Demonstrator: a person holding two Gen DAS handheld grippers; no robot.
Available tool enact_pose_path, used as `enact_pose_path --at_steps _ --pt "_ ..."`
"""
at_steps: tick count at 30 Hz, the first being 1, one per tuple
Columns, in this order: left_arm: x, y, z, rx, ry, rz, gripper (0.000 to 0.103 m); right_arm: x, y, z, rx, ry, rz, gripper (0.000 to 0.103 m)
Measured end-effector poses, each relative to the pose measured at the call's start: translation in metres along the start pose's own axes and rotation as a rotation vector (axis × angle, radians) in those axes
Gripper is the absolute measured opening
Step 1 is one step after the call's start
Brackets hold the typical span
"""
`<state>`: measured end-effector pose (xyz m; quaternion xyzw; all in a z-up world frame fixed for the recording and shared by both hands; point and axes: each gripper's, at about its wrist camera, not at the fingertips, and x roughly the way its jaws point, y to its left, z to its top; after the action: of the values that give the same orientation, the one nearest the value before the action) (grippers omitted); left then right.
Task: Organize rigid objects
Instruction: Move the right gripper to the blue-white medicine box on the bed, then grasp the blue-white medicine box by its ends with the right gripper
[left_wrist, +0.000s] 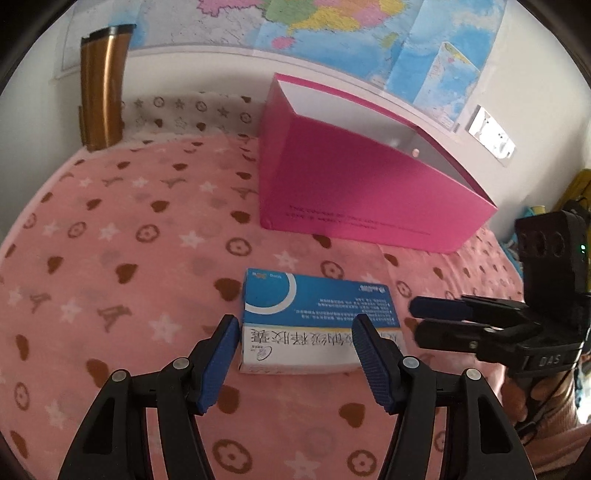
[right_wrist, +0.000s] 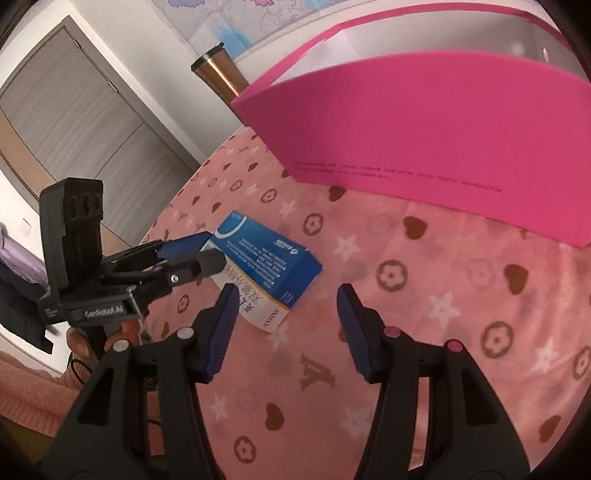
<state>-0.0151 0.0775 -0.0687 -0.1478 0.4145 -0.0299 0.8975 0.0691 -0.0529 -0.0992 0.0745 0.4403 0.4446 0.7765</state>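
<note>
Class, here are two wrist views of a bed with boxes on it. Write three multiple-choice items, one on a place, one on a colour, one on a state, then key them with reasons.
1. Where does the blue and white box lie?
A. Inside the open box
B. On the patterned blanket, in front of the open box
C. On the floor

2. What colour is the large open box?
A. Magenta pink
B. Green
C. Black

3. How does the left claw stand?
A. Shut on the metal tumbler
B. Open, pads either side of the blue and white box
C. Shut, empty

Key: 1 B, it rests flat on the blanket. 2 A, its walls are pink. 3 B, gaps show beside both pads.
</note>
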Motion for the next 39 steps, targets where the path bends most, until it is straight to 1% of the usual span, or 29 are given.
enact_pose_path --at_steps 8,10,14,18,26,39 --pt "0.001 -0.008 -0.004 0.012 0.015 -0.068 0.059 0.002 -0.002 -0.001 0.016 0.004 -0.018 0.057" --pt "0.003 -0.013 -0.004 0.017 0.021 -0.072 0.055 0.004 -0.006 -0.001 0.03 0.002 -0.032 0.052" --pt "0.007 -0.023 -0.005 0.042 0.032 -0.083 0.053 0.001 -0.013 -0.004 0.057 -0.003 -0.042 0.05" --pt "0.009 -0.031 -0.005 0.064 0.035 -0.074 0.052 -0.001 -0.016 -0.004 0.063 -0.009 -0.058 0.049" --pt "0.012 -0.039 -0.003 0.074 0.046 -0.072 0.052 -0.005 -0.023 -0.003 0.08 -0.017 -0.071 0.049" --pt "0.008 -0.046 0.002 0.095 0.026 -0.067 0.052 -0.009 -0.023 -0.002 0.063 -0.028 -0.093 0.049"
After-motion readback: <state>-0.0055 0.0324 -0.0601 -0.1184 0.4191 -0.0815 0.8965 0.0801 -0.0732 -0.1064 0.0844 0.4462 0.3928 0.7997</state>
